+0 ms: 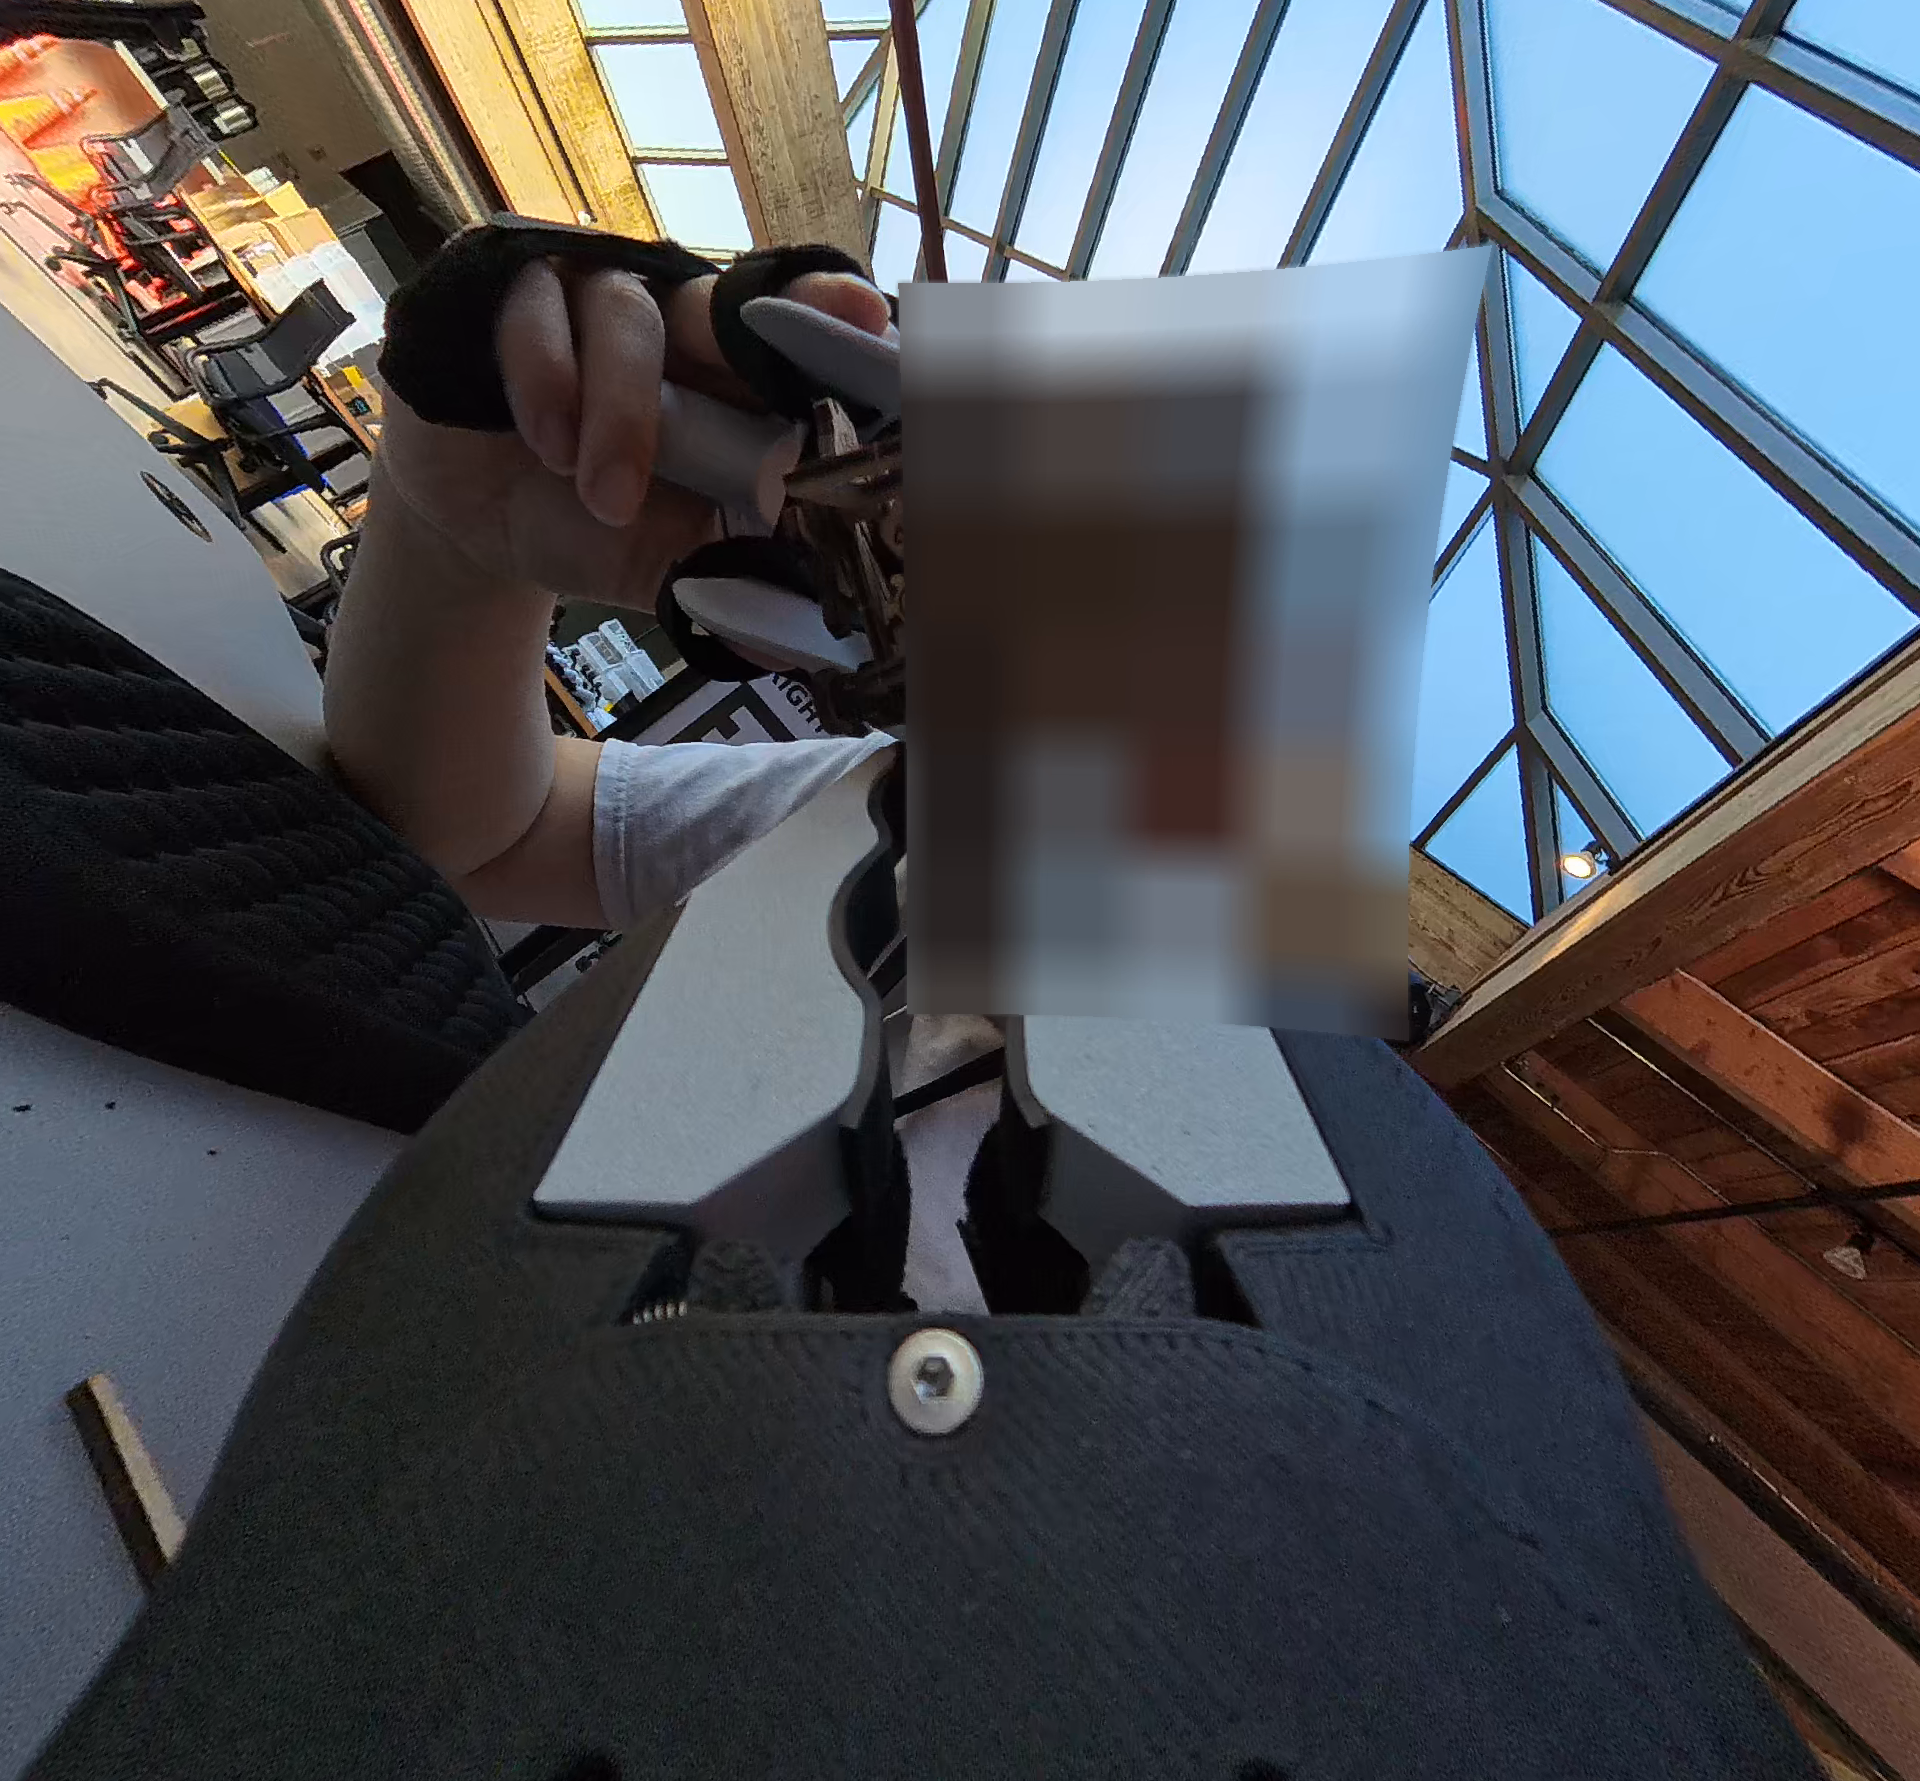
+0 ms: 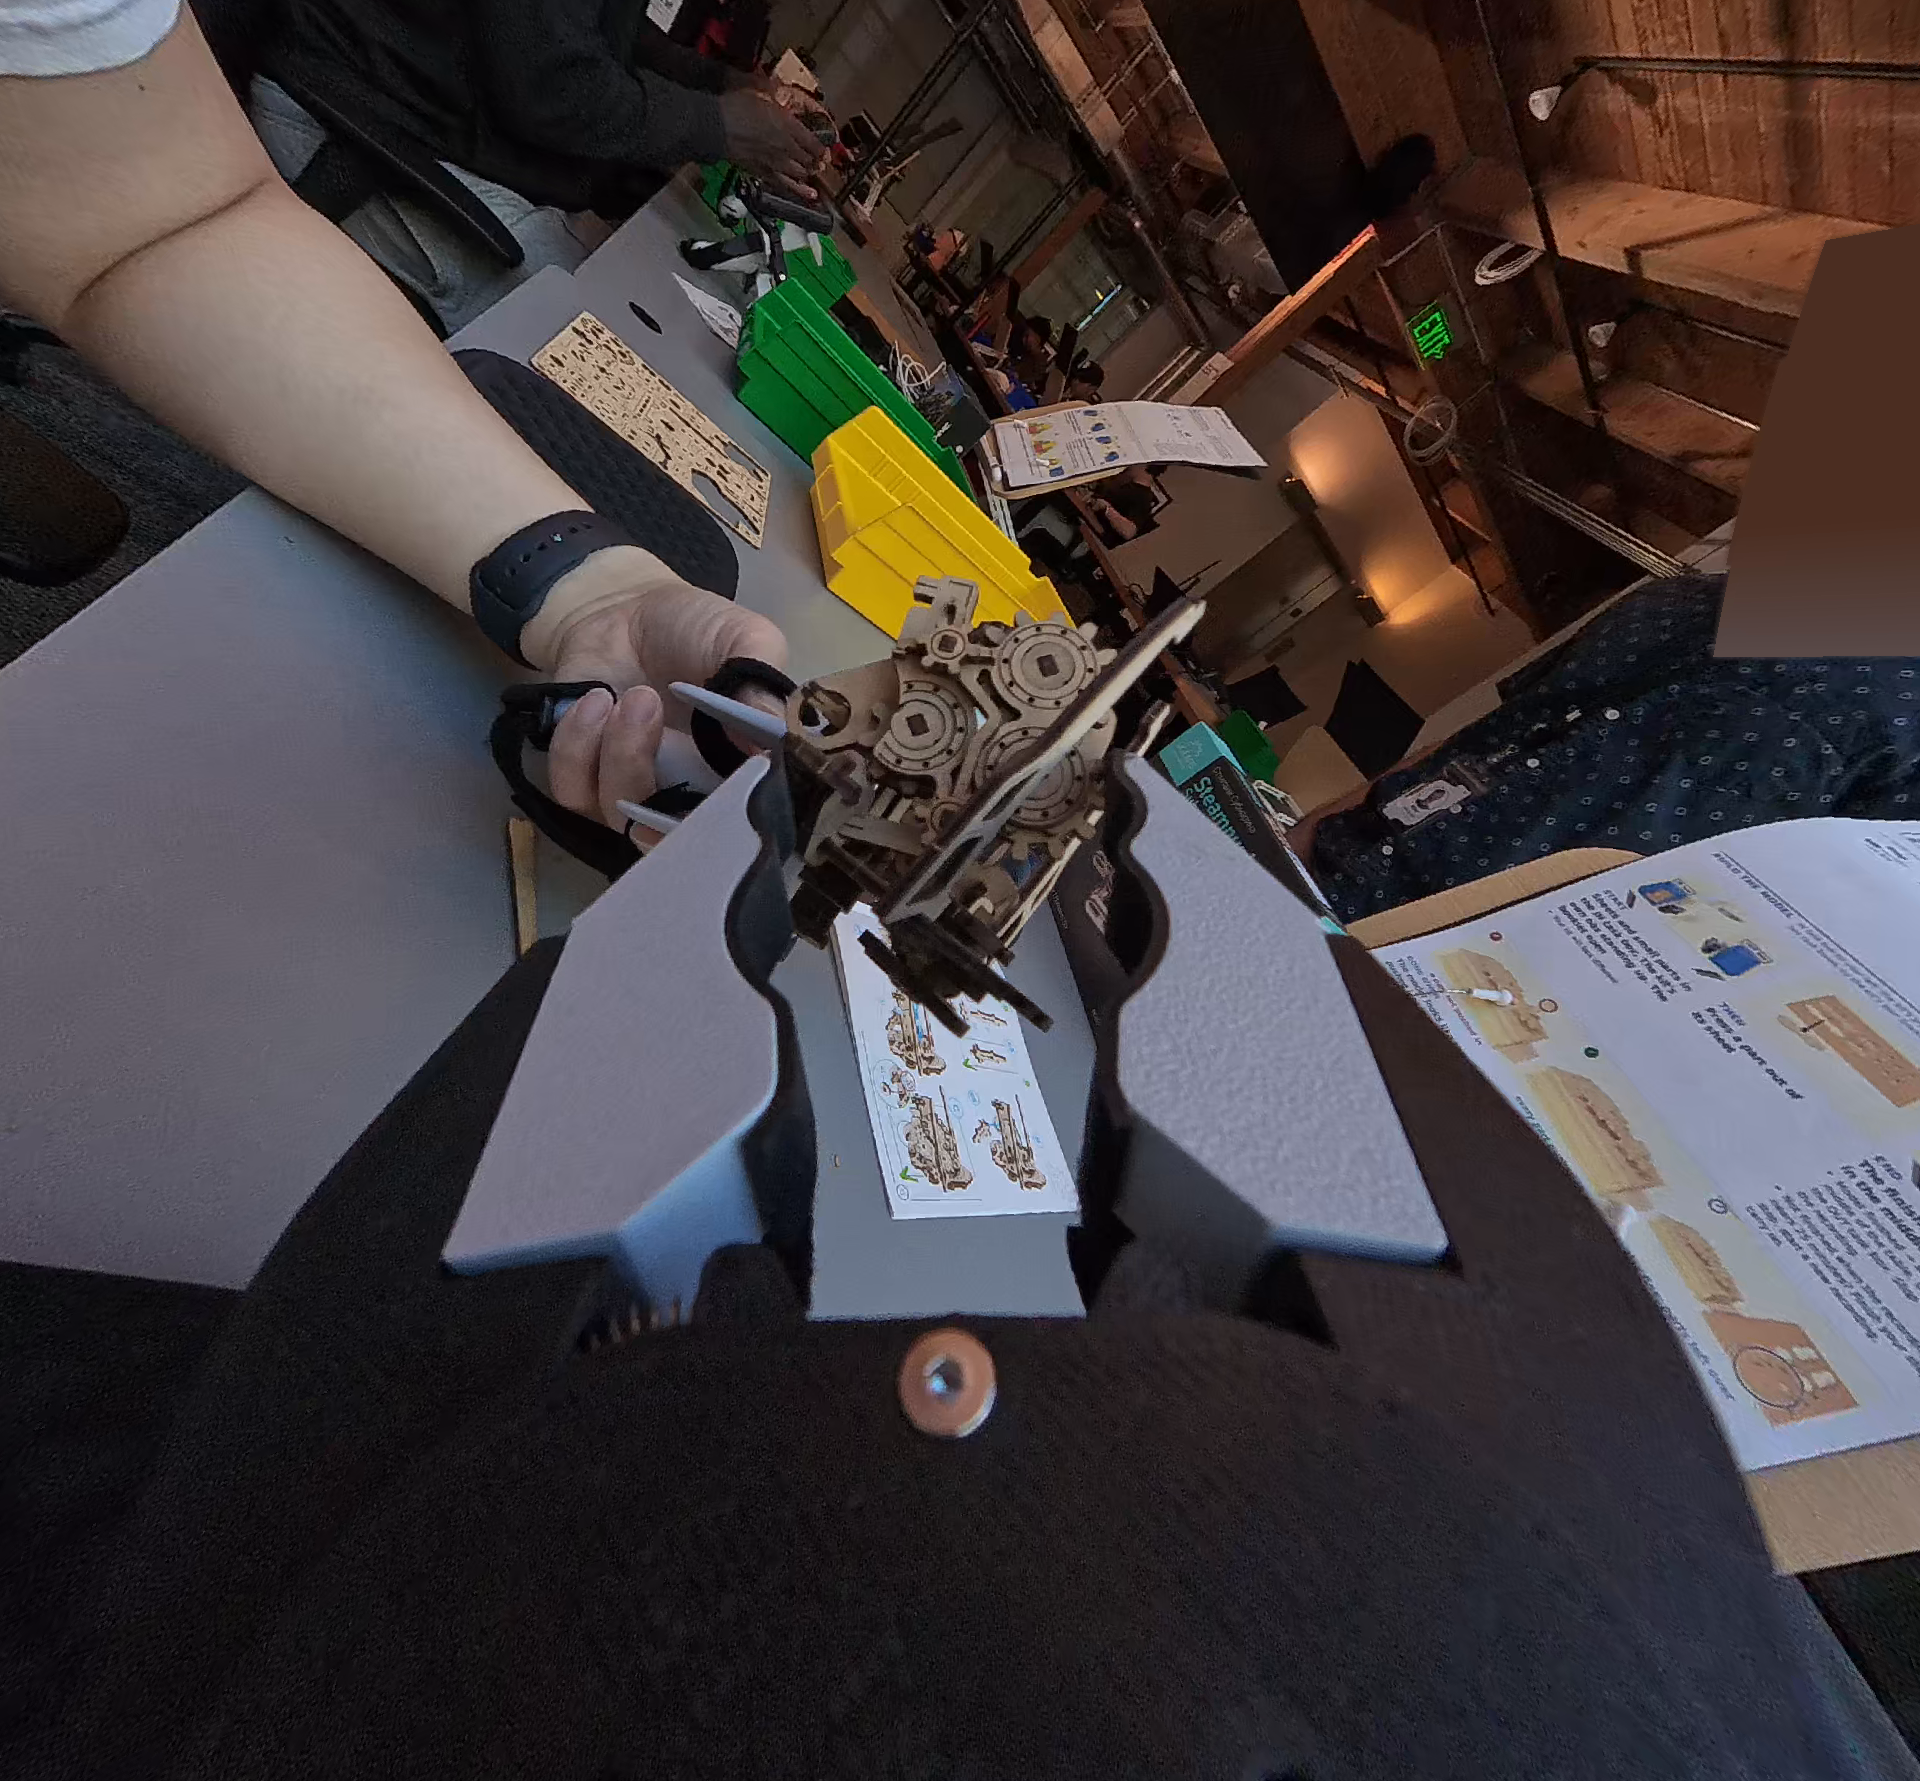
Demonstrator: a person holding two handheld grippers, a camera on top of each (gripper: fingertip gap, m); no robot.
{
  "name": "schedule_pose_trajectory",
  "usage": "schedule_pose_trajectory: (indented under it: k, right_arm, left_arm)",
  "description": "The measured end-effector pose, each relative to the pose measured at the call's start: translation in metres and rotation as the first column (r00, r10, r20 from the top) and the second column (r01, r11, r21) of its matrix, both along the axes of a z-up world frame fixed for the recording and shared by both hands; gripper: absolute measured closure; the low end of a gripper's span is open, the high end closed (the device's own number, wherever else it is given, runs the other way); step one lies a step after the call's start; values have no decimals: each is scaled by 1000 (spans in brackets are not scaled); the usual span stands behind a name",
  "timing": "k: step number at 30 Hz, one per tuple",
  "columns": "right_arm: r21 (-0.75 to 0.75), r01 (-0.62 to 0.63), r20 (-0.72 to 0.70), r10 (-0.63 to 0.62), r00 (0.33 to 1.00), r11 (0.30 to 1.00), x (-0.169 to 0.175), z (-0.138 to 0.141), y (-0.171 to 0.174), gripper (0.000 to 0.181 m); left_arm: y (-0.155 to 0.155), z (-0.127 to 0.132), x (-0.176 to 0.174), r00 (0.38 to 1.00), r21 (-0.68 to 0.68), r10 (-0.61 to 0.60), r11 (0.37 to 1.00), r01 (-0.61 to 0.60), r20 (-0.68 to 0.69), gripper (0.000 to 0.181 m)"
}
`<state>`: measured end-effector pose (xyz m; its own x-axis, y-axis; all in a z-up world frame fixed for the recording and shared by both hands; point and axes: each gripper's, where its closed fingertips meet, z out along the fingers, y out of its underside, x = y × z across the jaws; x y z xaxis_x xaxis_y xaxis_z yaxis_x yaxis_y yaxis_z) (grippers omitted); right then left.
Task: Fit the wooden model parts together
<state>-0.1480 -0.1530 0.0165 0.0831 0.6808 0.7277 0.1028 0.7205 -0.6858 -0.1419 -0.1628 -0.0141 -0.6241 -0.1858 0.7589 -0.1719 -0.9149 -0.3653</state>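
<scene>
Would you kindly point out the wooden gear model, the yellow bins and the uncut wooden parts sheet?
wooden gear model [image 2: 940, 744], right wrist view, front gear.
yellow bins [image 2: 904, 526], right wrist view, top side.
wooden parts sheet [image 2: 655, 427], right wrist view, sheet's middle.

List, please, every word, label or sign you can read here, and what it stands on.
I won't quote writing; these bear it:
Green lit sign, upper right.
Printed instruction sheet, far right.
Picture booklet, on the table, seen beneath the wooden model.
Teal box, side print.
Black-and-white marker card, left wrist view.

Print covers the instruction sheets [image 2: 1704, 1097], a teal box [image 2: 1210, 786] and a green wall sign [image 2: 1431, 334].
</scene>
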Motion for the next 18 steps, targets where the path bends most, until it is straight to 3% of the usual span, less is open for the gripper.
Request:
schedule_pose_trajectory:
  k: [10,15,18]
  right_arm:
    - [-1,31,-32,-31,999,1000,-1,4,4,126]
    - [-81,2,-34,-5,999,997,-1,4,6,113]
    - [-93,-6,-22,3,1000,996,-1,2,5,119]
  left_arm:
    - [3,3,-2,1000,-11,14,1000,-14,25,169]
    - [2,3,-3,1000,-12,0,1000,0,31,169]
    - [3,3,-3,1000,-19,0,1000,0,30,170]
